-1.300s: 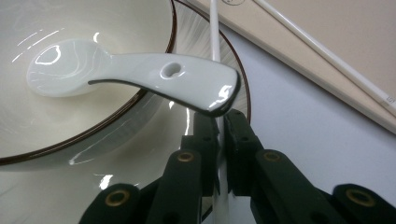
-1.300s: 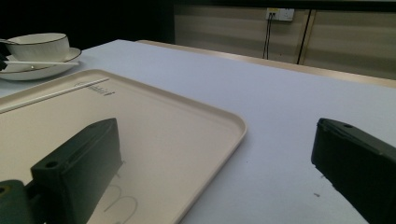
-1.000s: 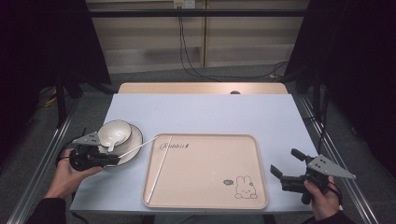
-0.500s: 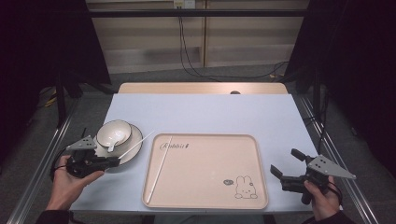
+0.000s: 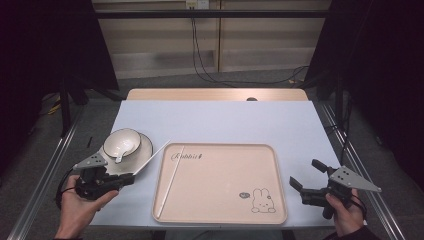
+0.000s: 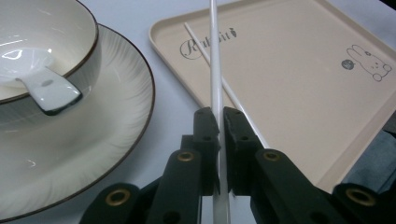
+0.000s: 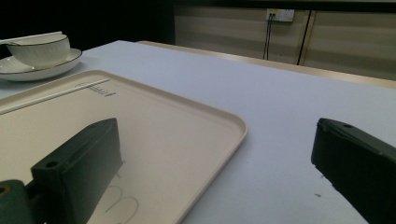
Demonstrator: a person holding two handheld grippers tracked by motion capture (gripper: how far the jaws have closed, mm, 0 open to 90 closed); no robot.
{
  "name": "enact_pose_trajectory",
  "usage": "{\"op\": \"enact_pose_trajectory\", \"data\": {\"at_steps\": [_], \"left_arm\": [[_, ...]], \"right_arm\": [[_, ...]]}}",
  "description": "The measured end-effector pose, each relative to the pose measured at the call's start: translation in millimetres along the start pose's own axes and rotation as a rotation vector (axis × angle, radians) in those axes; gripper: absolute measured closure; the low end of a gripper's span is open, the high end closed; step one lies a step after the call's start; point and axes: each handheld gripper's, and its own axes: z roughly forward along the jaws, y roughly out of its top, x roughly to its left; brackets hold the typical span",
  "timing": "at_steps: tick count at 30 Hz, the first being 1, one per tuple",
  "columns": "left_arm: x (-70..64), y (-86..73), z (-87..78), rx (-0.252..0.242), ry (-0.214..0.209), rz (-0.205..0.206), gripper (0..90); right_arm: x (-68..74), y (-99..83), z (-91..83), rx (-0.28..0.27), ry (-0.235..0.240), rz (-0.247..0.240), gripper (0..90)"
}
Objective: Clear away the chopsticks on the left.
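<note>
In the high view, the left gripper [image 5: 131,176] sat at the lower left of the frame, held in the person's left hand [image 5: 80,207] just below the plate [image 5: 141,152]. Its jaws were pressed together on a white chopstick [image 5: 151,158], which slanted up and to the right from the jaw tips, over the plate's right rim toward the upper left corner of the tray [image 5: 220,210]. In the left gripper view the same chopstick [image 6: 215,70] ran straight up the middle of the frame, pinched between the two black fingers [image 6: 205,128], with its far end passing above the tray's printed corner.

A second white chopstick [image 5: 170,181] lay flat inside the tray, along its left side, running from near the printed word at the top down toward the lower left corner. In the left gripper view it [image 6: 219,79] crossed behind the held one at a slant.

The bowl [image 5: 121,142] stood on the plate at the left of the table, with a white ceramic spoon [image 5: 119,157] resting in it, handle over the near rim.

The right gripper [image 5: 309,179] was at the lower right of the high view, in the person's right hand [image 5: 346,216], beside the tray's right edge. Its jaws stood wide apart with nothing between them; in the right gripper view they framed the tray's corner [image 7: 224,123] and the pale blue table [image 7: 280,121].
</note>
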Motion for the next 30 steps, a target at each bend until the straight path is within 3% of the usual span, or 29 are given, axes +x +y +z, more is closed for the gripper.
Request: {"op": "enact_pose_trajectory", "data": {"at_steps": [2,4,7,11,15,17,23,26,30], "left_arm": [[-5.5,-0.7,-1.0,-0.004,0.002,-0.008,84.5],[-10.8,-1.2,-1.1,0.002,0.036,-0.053,84.6],[-20.3,-2.0,-1.4,-0.029,0.042,-0.097,84.5],[-32.2,0.1,2.2,-0.037,0.039,-0.112,84.5],[-42.8,4.4,15.9,-0.049,0.045,-0.143,84.5],[-42.8,4.8,23.2,-0.032,0.05,-0.174,84.5],[-46.6,8.0,42.7,-0.001,0.077,-0.19,84.5],[-49.1,10.8,56.6,0.011,0.095,-0.235,84.5],[-53.1,14.6,68.8,0.019,0.11,-0.259,84.5]], "right_arm": [[0.2,0.1,-0.1,0.0,-0.001,0.001,1.2],[0.2,0.1,-0.1,0.001,0.001,0.002,1.2],[0.3,0.1,-0.1,0.001,-0.001,0.001,1.2],[-0.2,0.1,0.1,-0.002,0.0,-0.001,1.2],[0.3,0.4,0.0,0.001,0.0,0.003,1.2],[-0.1,0.3,0.2,-0.001,0.004,-0.004,1.2],[0.0,0.2,1.1,-0.001,0.003,-0.005,1.2],[0.2,0.3,1.4,-0.003,0.004,-0.006,1.2],[-0.2,0.3,1.4,-0.001,0.006,-0.006,1.2]]}}
